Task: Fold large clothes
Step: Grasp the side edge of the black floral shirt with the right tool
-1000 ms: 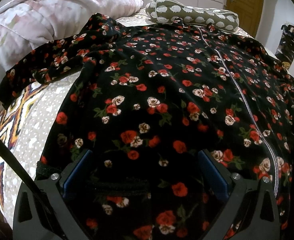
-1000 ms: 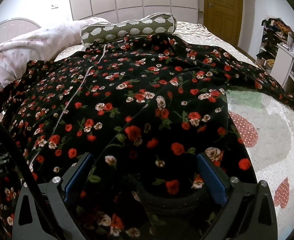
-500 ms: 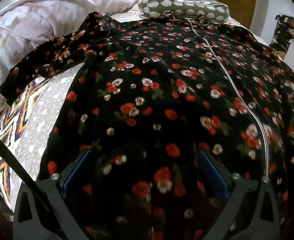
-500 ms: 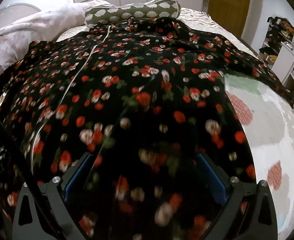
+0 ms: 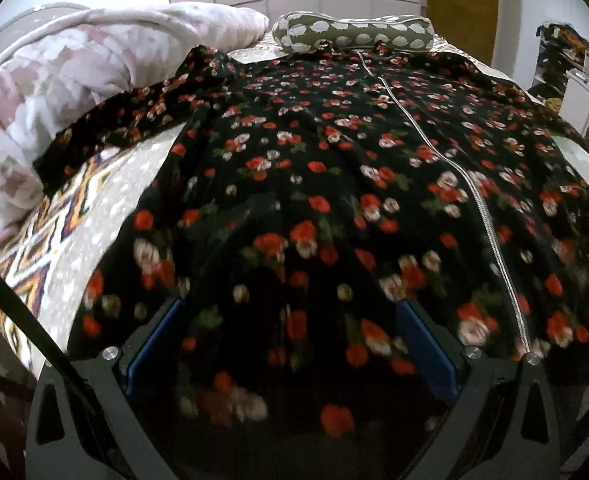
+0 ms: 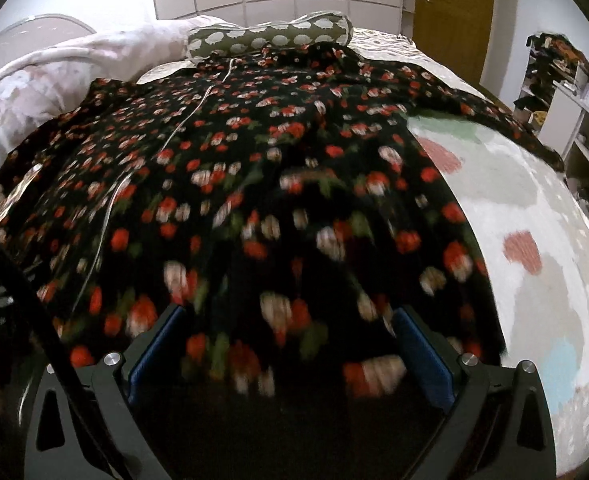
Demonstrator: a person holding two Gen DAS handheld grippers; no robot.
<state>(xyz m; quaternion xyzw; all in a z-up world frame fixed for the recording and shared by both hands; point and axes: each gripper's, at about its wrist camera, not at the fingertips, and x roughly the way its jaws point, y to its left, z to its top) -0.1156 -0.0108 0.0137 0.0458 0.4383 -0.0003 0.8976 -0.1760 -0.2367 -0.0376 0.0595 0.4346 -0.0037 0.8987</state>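
A large black garment with red and white roses (image 5: 334, 168) lies spread on the bed, zip (image 5: 470, 192) running up its middle; it also shows in the right wrist view (image 6: 254, 152). Its left sleeve (image 5: 134, 116) lies over the pink duvet's edge. My left gripper (image 5: 290, 320) is open, fingers wide apart over the near hem left of the zip. My right gripper (image 6: 286, 320) is open over the near hem right of the zip (image 6: 174, 136). The fabric between both pairs of fingers is blurred. I cannot tell whether the fingers touch the cloth.
A pink duvet (image 5: 74, 88) is piled at the left. A green bolster with white spots (image 5: 354, 34) lies at the bed's head. The patterned bedspread (image 6: 526, 240) shows on the right, shelves (image 6: 582, 120) beyond it, and a wooden door (image 6: 450, 8) behind.
Both grippers have pulled back toward the garment's near hem and tilted up, so more of the bed and room shows. The fingers stayed wide apart. The garment has not visibly shifted.
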